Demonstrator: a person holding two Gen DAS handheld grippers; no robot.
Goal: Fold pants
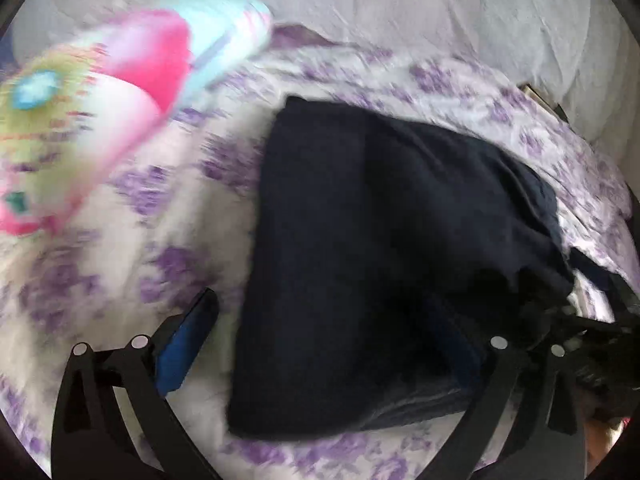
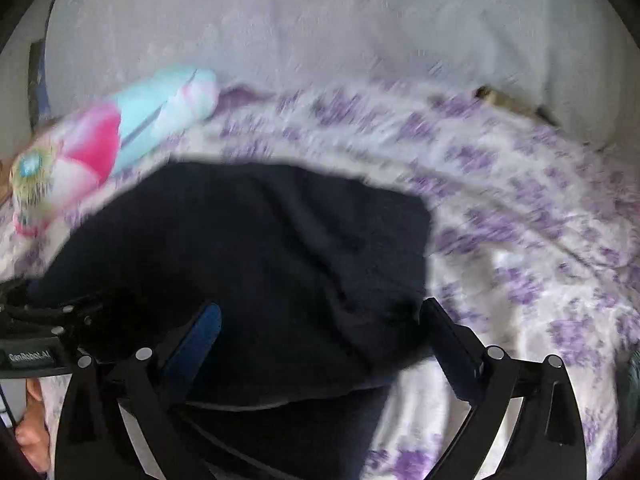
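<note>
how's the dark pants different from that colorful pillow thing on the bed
The pants are one plain dark navy; the pillow is bright pink, aqua and yellow-green. The pants lie flat, folded into a compact block; the pillow is plump and rounded. The pants sit near both grippers; the pillow lies farther back, by the wall. Both rest on the purple-flowered bedspread.

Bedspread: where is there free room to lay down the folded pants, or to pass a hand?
The bedspread is bare to the right of the dark pants, as far as the grey wall. A smaller bare patch lies between the pants and the colourful pillow. The near edge is crowded: both open grippers, left gripper and right gripper, are over the pants.
</note>
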